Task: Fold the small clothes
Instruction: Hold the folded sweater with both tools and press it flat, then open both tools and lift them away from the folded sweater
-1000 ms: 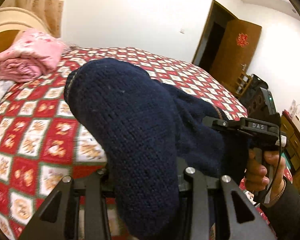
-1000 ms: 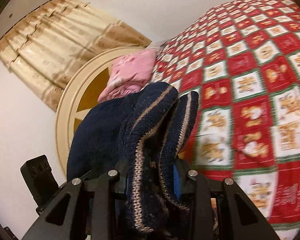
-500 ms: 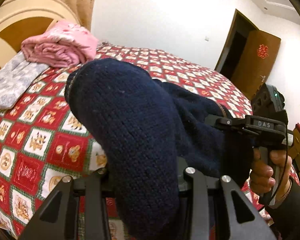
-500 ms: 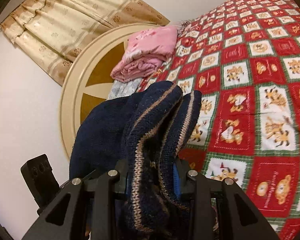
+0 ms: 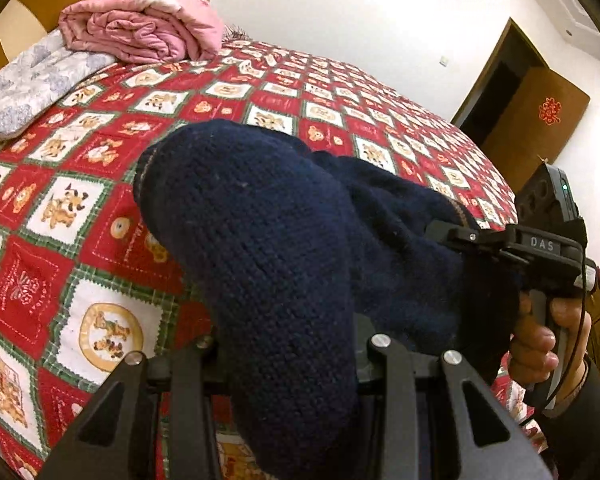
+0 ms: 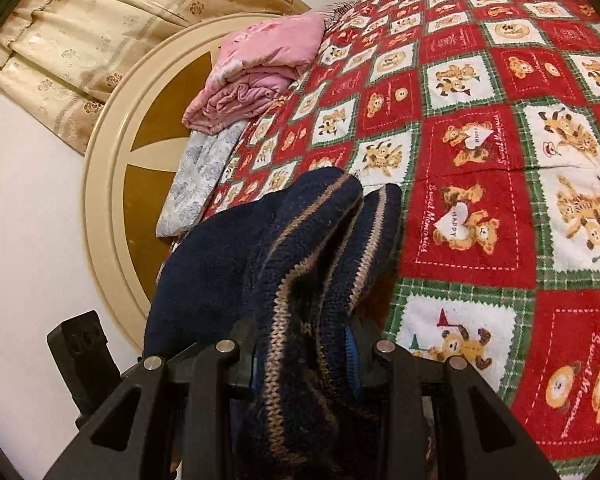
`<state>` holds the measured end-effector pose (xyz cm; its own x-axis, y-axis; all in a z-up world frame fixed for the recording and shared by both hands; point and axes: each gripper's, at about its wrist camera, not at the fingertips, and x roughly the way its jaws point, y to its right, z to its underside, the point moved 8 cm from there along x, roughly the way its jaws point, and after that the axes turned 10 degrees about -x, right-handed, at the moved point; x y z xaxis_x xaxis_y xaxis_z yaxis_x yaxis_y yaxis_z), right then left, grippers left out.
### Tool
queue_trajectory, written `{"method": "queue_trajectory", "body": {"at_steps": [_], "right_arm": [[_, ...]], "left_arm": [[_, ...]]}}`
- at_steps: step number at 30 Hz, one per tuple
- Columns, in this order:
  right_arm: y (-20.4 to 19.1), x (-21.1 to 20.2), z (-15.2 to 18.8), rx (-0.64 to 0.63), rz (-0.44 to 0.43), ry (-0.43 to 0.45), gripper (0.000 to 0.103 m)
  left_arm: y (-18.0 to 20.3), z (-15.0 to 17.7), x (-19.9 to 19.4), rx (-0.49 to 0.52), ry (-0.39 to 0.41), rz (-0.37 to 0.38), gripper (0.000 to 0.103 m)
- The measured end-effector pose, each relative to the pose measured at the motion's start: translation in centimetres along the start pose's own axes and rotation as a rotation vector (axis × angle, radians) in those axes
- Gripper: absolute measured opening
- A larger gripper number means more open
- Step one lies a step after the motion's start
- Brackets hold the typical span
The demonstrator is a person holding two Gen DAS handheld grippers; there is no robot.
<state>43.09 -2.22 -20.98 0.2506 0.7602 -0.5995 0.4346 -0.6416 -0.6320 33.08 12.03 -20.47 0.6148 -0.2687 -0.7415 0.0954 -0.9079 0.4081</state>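
A navy knitted garment (image 5: 260,248) with tan stripes hangs between both grippers above the bed. My left gripper (image 5: 288,364) is shut on a bunched plain navy part of it; the fingertips are hidden in the knit. My right gripper (image 6: 304,344) is shut on its tan-striped edge (image 6: 300,264). The right gripper also shows in the left wrist view (image 5: 512,244), held by a hand, to the right of the cloth.
The bed has a red, white and green bear-patterned quilt (image 6: 480,152). A folded pink blanket (image 5: 140,28) and a grey-white pillow (image 5: 32,80) lie by the round cream headboard (image 6: 104,168). A brown door (image 5: 532,120) stands open at the far right.
Both grippers have tilted downward toward the bed with the garment still held; the quilt now fills more of both views and the blanket and pillow are nearer.
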Motion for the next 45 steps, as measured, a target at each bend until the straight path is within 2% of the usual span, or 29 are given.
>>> {"method": "queue_trajectory", "body": {"at_steps": [22,25,32,35,37,39,41,43,45], "right_arm": [[2.4,1.7,0.9,0.002,0.089,-0.043,0.033],[2.3,1.8,1.1,-0.027,0.128,-0.047,0.034],[2.0,2.0,1.3,-0.105,0.236,-0.061,0.037],[1.9,2.1,1.5,-0.128,0.276,-0.073,0.041],[1.9,2.0,1.4,-0.14,0.313,-0.076,0.05],[1.8,1.5,1.5,-0.143,0.347,-0.071,0.054],[1.2,0.5,1.5,-0.154,0.354,-0.042,0.055],[0.4,-0.7,1.8,-0.175,0.381,-0.008,0.062],[-0.4,-2.0,2.2,-0.201,0.414,0.027,0.062]], "left_arm": [[-1.4,1.4,1.4,-0.022,-0.002,0.001,0.043],[-1.4,1.5,1.4,-0.008,0.013,-0.018,0.045],[-1.8,1.5,1.4,-0.035,0.03,-0.056,0.057],[-1.9,1.7,1.5,-0.042,0.039,-0.062,0.061],[-2.1,1.8,1.4,-0.051,0.048,-0.076,0.065],[-2.1,2.0,1.1,-0.056,0.049,-0.091,0.067],[-1.9,2.3,0.2,-0.054,0.059,-0.1,0.071],[-1.6,2.6,-1.0,-0.038,0.08,-0.125,0.075],[-1.2,3.0,-2.5,-0.025,0.107,-0.133,0.077]]}}
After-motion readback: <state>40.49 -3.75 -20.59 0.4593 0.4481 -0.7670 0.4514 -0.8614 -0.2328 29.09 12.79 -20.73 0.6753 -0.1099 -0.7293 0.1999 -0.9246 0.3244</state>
